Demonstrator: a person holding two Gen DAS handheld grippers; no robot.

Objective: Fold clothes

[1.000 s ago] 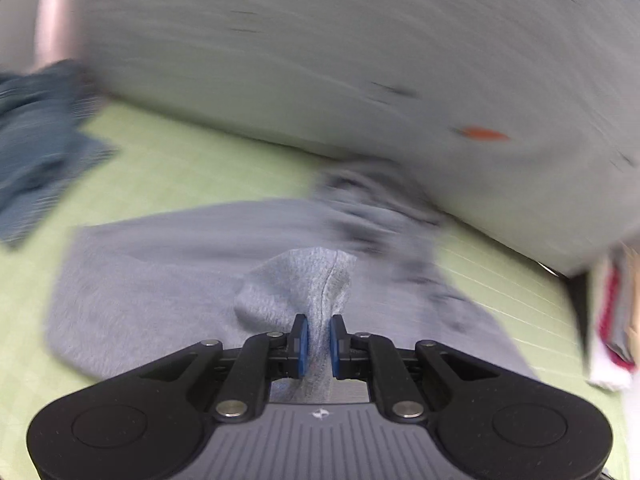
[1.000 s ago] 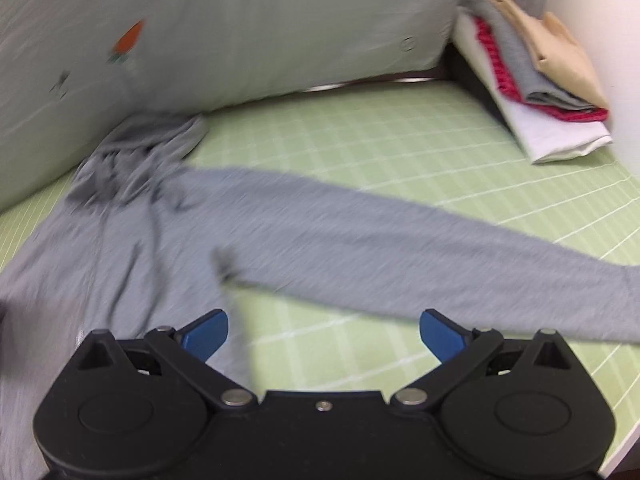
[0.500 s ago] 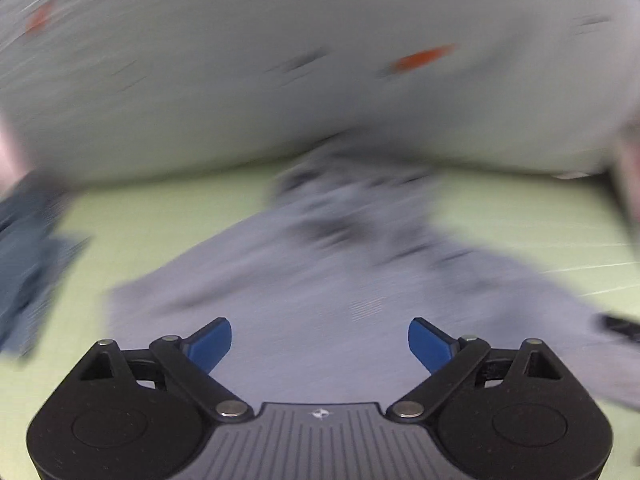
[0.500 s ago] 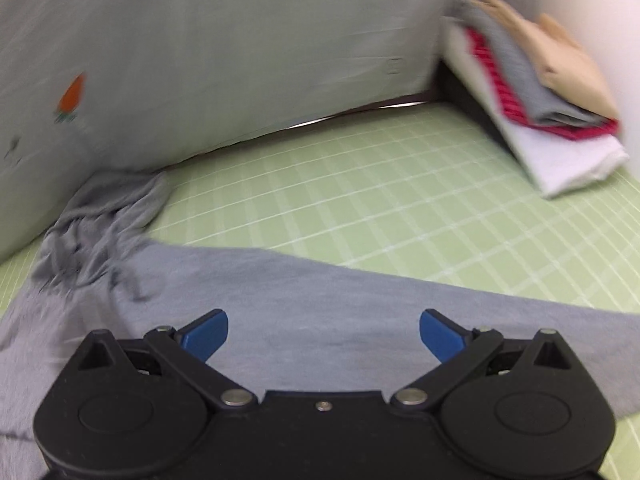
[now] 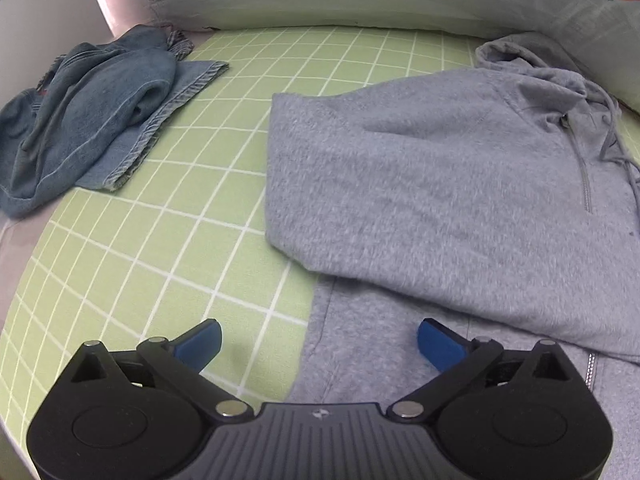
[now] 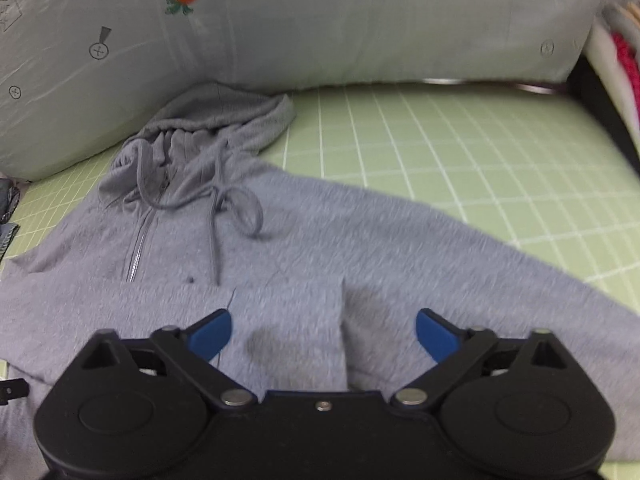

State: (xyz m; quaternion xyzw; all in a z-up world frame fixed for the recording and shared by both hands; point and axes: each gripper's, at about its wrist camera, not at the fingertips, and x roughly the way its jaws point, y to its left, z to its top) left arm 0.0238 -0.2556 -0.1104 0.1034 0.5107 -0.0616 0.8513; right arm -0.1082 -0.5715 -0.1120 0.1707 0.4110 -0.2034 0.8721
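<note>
Hoodie: one grey zip hoodie lies flat on the green grid mat, in the right half of the left wrist view.
Fold: one sleeve lies folded across the chest; the other sleeve stretches out to the right in the right wrist view.
Axis: long axis runs near to far, with the hood at the far end, touching the pale cushion.
Edges: the hoodie's left edge is straight, with bare mat beside it.
Open room: bare mat left of the hoodie and far right beyond the sleeve.
Jeans: one crumpled denim pile, far left, well apart from the hoodie.
Stack: folded clothes at the far right edge; count unclear.
Left gripper: jaws spread wide, empty, over the hoodie's near left edge.
Right gripper: jaws spread wide, empty, over the hoodie's body.
</note>
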